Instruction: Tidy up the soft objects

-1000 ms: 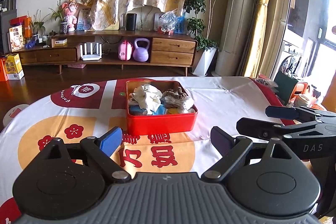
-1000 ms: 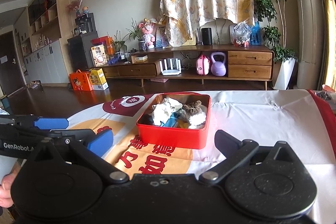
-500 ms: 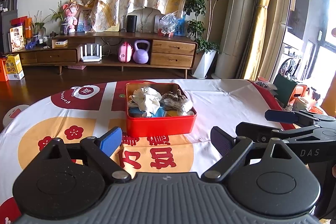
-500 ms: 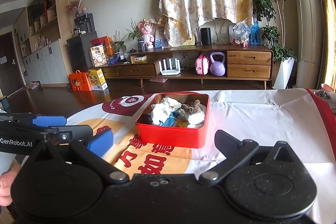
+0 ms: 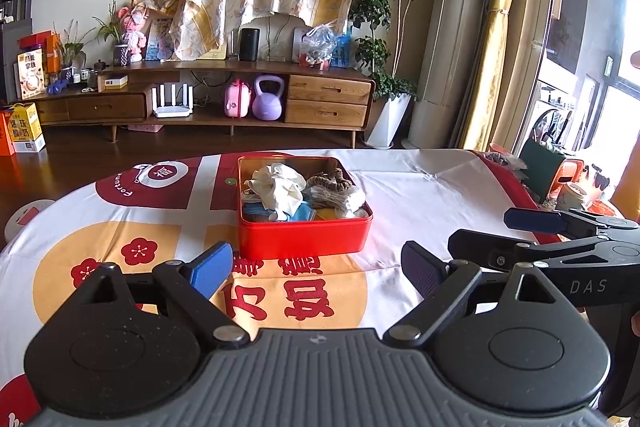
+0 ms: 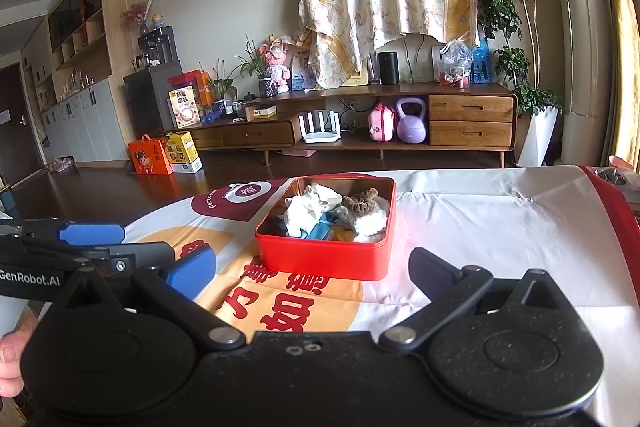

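A red tin box (image 5: pixel 305 237) sat on the table's printed cloth (image 5: pixel 420 187), holding the soft things: a crumpled white cloth (image 5: pixel 276 187) at its left, a brown scrunchie (image 5: pixel 326 179) toward the back right, a folded white textile (image 5: pixel 342 201) under it, and something blue (image 5: pixel 298 213) near the front wall. In the right wrist view the same red tin box (image 6: pixel 326 259) stood ahead and slightly left of centre, the white cloth (image 6: pixel 306 211) and brown scrunchie (image 6: pixel 362 199) showing above its rim. The left gripper (image 5: pixel 316 267) hung over the cloth just short of the box, its jaws spread wide with nothing between them. The right gripper (image 6: pixel 312 269) was likewise parted and empty, level with the near wall of the box. Each gripper appeared in the other's view, side by side: the right gripper (image 5: pixel 484 239) at the right edge, the left gripper (image 6: pixel 132 243) at the left. Behind the table stood a wooden TV cabinet (image 6: pixel 400 131) with a purple kettlebell (image 6: pixel 411 127) on its lower shelf.
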A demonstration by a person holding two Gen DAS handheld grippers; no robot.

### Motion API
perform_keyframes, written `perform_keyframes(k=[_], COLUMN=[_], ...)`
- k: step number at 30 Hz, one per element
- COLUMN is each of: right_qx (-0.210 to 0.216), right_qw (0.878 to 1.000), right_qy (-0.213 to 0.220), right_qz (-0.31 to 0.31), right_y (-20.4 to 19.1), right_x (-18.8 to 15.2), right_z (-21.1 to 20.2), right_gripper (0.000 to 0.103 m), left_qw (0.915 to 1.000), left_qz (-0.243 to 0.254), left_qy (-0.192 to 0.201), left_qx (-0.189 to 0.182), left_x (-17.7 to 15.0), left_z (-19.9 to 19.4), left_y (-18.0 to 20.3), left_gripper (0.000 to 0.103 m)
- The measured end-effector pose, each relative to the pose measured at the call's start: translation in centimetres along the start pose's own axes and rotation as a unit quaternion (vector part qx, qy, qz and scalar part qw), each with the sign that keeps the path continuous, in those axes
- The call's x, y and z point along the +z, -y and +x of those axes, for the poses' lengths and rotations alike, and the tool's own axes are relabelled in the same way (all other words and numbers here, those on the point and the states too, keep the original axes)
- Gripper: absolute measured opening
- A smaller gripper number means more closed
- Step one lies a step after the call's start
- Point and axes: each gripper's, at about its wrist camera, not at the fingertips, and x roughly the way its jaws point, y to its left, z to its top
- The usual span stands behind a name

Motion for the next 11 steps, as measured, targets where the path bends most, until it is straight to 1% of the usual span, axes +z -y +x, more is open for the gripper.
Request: perform_keyframes(k=[11], right_qx=[0.0], right_qw=[1.0], right_qy=[-0.002], right_qz=[0.003], right_y=[0.23], right_x=[-0.17], right_z=[-0.05], right_gripper=[0.103], left_qw=[1.0], left_qz=[-0.005], left_qy=[-0.004], left_qx=[-0.001], left_x=[0.09], left_z=[0.07], left_y=[0.01], left_gripper=[0.092])
